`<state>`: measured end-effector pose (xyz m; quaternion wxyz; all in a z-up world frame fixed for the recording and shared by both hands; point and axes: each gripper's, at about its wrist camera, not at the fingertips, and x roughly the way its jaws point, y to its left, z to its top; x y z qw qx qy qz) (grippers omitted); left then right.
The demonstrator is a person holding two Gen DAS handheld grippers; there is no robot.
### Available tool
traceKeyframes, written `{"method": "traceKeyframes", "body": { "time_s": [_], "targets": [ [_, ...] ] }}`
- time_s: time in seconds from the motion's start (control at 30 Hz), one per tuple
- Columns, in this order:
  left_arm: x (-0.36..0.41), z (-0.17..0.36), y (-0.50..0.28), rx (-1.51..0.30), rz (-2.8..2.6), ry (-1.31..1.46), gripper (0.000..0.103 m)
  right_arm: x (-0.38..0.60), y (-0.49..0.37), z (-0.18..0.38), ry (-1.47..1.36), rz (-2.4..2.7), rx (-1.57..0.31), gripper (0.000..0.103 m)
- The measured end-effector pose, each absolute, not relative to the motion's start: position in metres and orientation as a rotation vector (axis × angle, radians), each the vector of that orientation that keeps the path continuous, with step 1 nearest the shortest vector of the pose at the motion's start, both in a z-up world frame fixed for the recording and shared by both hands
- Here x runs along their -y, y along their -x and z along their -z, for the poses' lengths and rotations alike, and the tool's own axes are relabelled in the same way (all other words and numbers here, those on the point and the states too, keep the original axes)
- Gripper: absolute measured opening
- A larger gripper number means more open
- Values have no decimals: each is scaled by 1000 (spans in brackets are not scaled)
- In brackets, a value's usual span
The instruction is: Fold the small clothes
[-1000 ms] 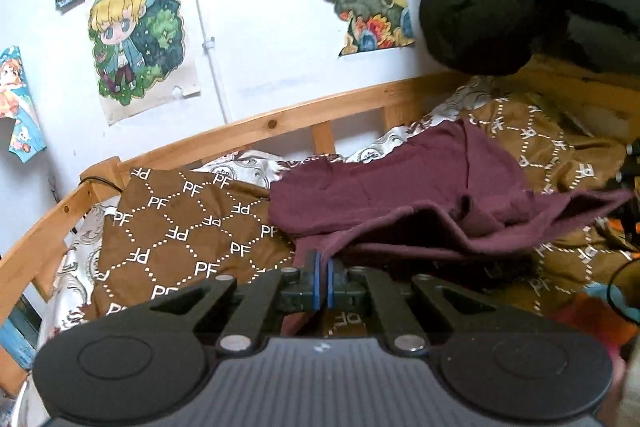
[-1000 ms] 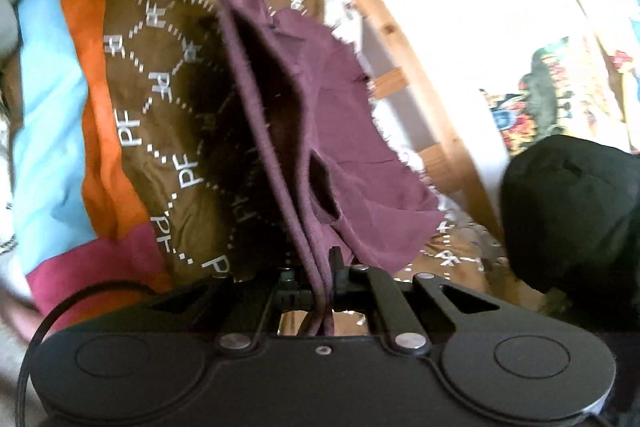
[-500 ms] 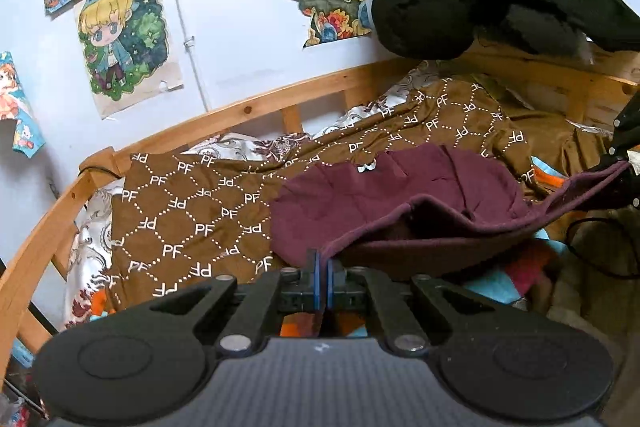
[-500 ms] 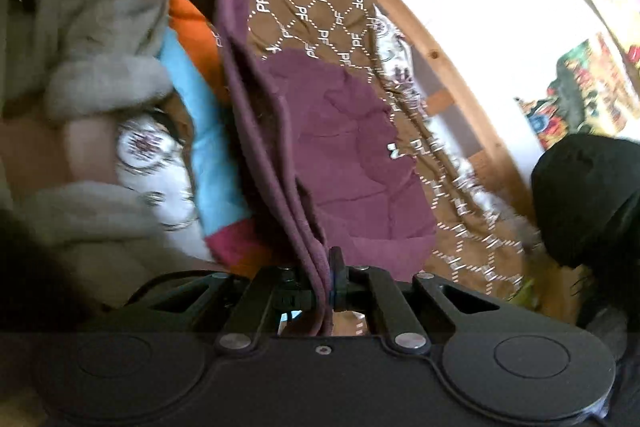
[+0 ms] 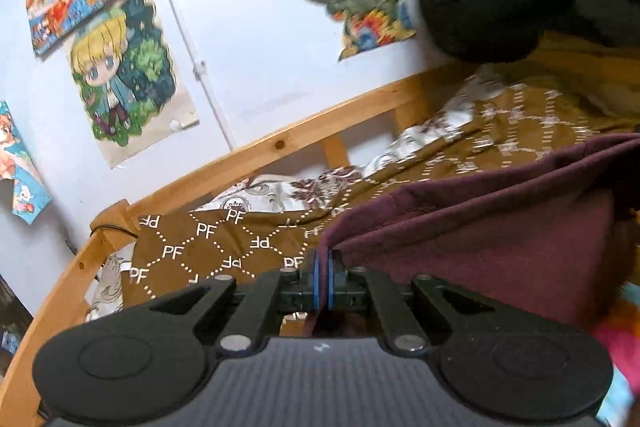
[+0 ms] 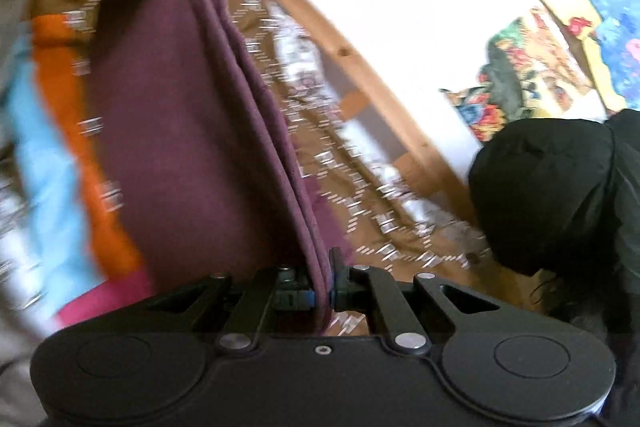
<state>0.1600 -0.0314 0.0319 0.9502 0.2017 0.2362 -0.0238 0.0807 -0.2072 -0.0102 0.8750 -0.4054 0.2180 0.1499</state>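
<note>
So both grippers are pinching the maroon garment (image 5: pixel 500 247) right now: the left gripper (image 5: pixel 322 267) has its blue pads pressed together on a corner at the lower middle of its view, and the right gripper (image 6: pixel 326 287) is clamping what looks like a doubled or tripled edge at the bottom center of its view, jaws squeezed tight on the layers. The cloth is stretching across between them, hanging above the brown PF-patterned blanket (image 5: pixel 192 251) on the bed, with the far end of it running to the upper left of the right wrist view, where the other gripper is showing. What I'm worrying about from here: the right one is gripping several stacked edges, and if one layer is only barely caught it's probably going to slide out as soon as the cloth gets pulled taut, and the fold goes crooked. The right view is also pretty smeared, so I'm guessing things are swinging fast, which could flip a loose flap the wrong way. And the black jacket (image 6: pixel 560 195) is sitting near the landing area at the right, so the hem might be snagging or draping on that instead of lying flat.
</note>
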Motion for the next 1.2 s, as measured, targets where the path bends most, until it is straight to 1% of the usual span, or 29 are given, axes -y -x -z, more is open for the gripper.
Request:
{"method": "traceKeyframes", "body": {
  "time_s": [0.2, 0.37, 0.57, 0.6, 0.67, 0.7, 0.73, 0.77, 0.8, 0.83, 0.87, 0.9, 0.93, 0.97, 1.03, 1.07, 1.13, 1.2],
  "targets": [
    [22, 2, -261, -554, 24, -311, 4, 209, -178, 37, 759, -231, -469, 5],
    [28, 42, -309, -583, 3, -307, 4, 214, -235, 65, 672, -226, -497, 7],
    [13, 81, -340, -631, -4, -230, 4, 221, -280, 97, 541, -219, -503, 8],
    [9, 86, -344, -644, -3, -210, 4, 220, -284, 102, 545, -219, -500, 9],
    [2, 93, -350, -673, 2, -174, 10, 218, -290, 112, 550, -225, -498, 14],
    [-2, 95, -352, -684, 6, -156, 12, 217, -291, 116, 546, -224, -499, 20],
    [-5, 96, -351, -695, 9, -132, 17, 217, -293, 119, 535, -220, -505, 28],
    [-10, 97, -352, -707, 10, -105, 30, 219, -296, 123, 516, -216, -518, 32],
    [-13, 97, -352, -715, 17, -84, 39, 221, -296, 126, 497, -210, -529, 38],
    [-17, 95, -351, -718, 23, -59, 58, 223, -297, 127, 477, -204, -540, 42],
    [-21, 93, -349, -712, 30, -32, 72, 226, -297, 128, 454, -199, -547, 44],
    [-24, 89, -346, -703, 34, -11, 77, 230, -296, 129, 427, -192, -552, 51],
    [-27, 85, -343, -694, 39, 8, 83, 234, -297, 128, 399, -183, -558, 62],
    [-30, 82, -340, -688, 48, 24, 89, 237, -296, 128, 375, -172, -560, 66],
    [-34, 75, -336, -686, 59, 45, 94, 248, -297, 124, 294, -167, -566, 80],
    [-37, 73, -334, -686, 62, 54, 98, 254, -297, 121, 245, -171, -573, 84],
    [-41, 68, -329, -685, 54, 63, 100, 264, -295, 118, 157, -193, -574, 94],
    [-45, 65, -323, -689, 41, 55, 102, 272, -291, 115, 89, -217, -559, 101]
  ]
}}
